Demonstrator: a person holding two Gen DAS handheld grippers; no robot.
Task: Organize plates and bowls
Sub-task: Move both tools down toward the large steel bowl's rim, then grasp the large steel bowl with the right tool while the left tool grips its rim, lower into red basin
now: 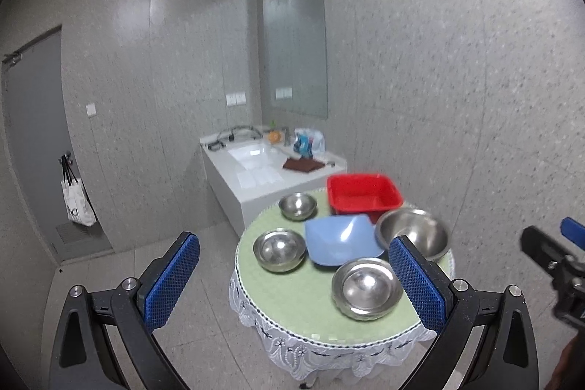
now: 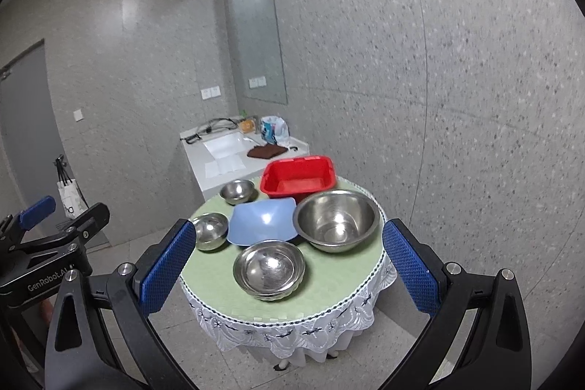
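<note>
A round table with a green top holds a blue square plate, a large steel bowl, a near steel bowl, a left steel bowl, a far small steel bowl and a red tub. The same set shows in the left wrist view: plate, large bowl, near bowl, left bowl, far bowl, tub. My left gripper and right gripper are open and empty, held above the floor short of the table.
A white sink counter with a brown cloth and a bag stands behind the table by the speckled wall. A grey door with a hanging tote bag is on the left. The table has a white lace skirt.
</note>
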